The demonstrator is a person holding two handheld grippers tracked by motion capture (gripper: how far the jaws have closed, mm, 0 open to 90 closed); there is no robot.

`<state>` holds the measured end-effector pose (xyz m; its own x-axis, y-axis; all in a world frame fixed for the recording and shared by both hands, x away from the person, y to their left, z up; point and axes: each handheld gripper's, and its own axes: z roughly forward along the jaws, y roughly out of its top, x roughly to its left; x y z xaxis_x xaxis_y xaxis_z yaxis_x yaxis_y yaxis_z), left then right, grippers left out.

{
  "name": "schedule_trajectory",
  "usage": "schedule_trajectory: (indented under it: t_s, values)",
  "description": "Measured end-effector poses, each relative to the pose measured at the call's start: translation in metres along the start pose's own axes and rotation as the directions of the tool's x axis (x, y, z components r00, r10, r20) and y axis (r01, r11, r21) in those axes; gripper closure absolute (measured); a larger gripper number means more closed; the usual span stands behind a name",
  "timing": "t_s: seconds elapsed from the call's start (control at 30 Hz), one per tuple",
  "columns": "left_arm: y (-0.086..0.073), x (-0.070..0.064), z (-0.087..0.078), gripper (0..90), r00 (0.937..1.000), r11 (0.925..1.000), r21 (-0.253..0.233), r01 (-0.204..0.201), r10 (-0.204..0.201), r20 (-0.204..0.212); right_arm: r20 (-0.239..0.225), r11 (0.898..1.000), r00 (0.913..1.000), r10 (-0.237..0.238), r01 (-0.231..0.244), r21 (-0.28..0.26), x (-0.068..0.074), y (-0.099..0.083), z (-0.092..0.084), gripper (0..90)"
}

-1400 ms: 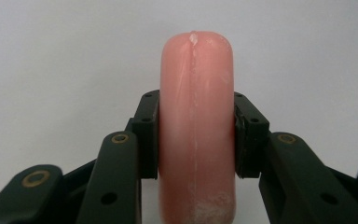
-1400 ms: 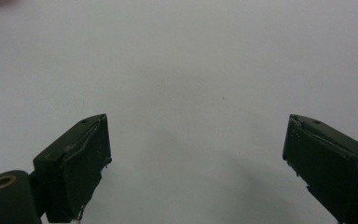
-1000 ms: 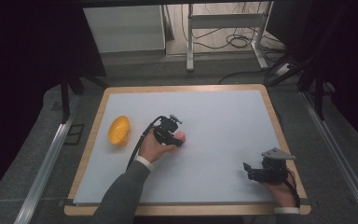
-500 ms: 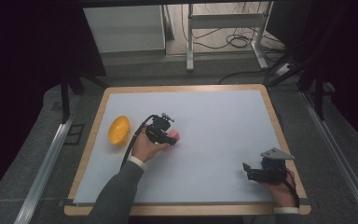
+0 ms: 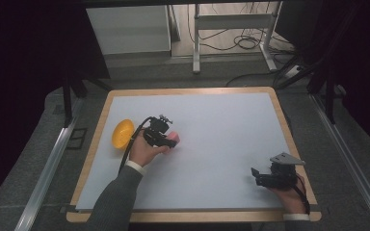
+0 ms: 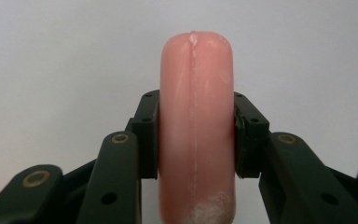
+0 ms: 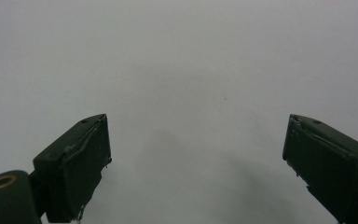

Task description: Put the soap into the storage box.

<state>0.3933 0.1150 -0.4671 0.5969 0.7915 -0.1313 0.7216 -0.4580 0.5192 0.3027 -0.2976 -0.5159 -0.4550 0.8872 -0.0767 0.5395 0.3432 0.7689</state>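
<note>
Left tool [image 6: 196,140] clamped on pink sausage [image 6: 196,121] beside empty yellow bowl [image 5: 122,133]; right tool [image 7: 196,163] apart.

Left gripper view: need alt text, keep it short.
A pink sausage-shaped object stands upright, clamped at its middle between the left gripper's two black jaws. A pale seam runs down its front and its lower end looks scuffed white. Behind it is a plain pale grey table surface.
</note>
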Motion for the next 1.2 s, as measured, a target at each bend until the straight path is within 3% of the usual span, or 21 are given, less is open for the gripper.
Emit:
schedule_trajectory:
  t_s: [1.2]
  values:
    - [-0.01,0.028,-0.032,60.5,0.9974,0.9974,-0.045,0.056,-0.058,-0.042,0.002,1.0,1.0,-0.001,0.001,-0.005,0.0,0.0,-0.001,7.3]
